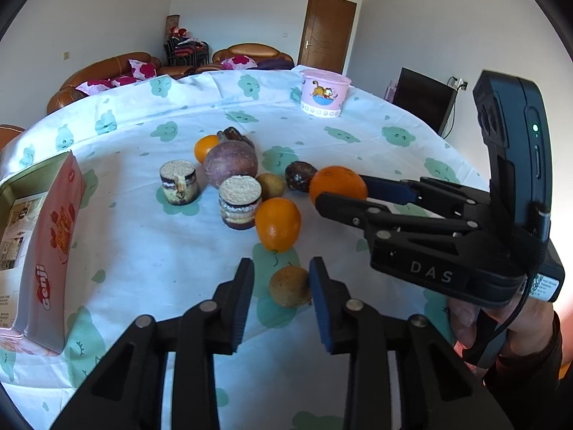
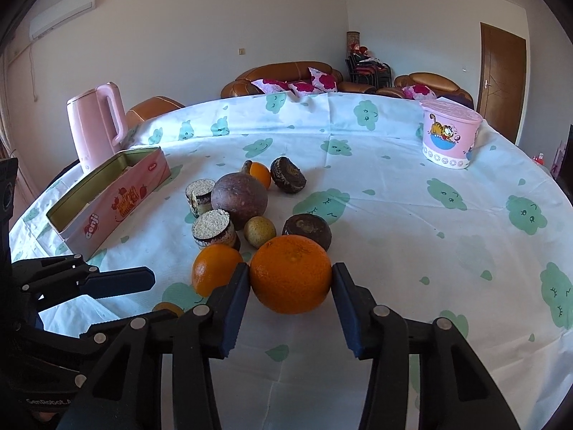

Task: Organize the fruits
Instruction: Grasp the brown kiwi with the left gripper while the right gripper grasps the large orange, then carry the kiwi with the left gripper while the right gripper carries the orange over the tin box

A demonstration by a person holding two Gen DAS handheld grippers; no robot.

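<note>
A pile of fruit lies mid-table. My right gripper (image 2: pixel 290 283) has its jaws on both sides of a large orange (image 2: pixel 290 278), which rests on the cloth; the same orange shows in the left wrist view (image 1: pixel 338 184). My left gripper (image 1: pixel 281 283) is open around a small brown fruit (image 1: pixel 289 286), its right pad touching it. A second orange (image 1: pixel 278 224) lies just beyond. A big purple-brown round fruit (image 1: pixel 231 163), a small orange (image 1: pixel 206 148), a small green-brown fruit (image 1: pixel 271 185) and dark fruits (image 1: pixel 299 175) sit behind.
Two small layered cakes (image 1: pixel 240 202) (image 1: pixel 179 181) stand among the fruit. An open pink Genji tin (image 1: pixel 46 240) lies at the left. A pink Garfield tub (image 1: pixel 324 92) stands at the far side, a pink kettle (image 2: pixel 96 122) at the far left edge.
</note>
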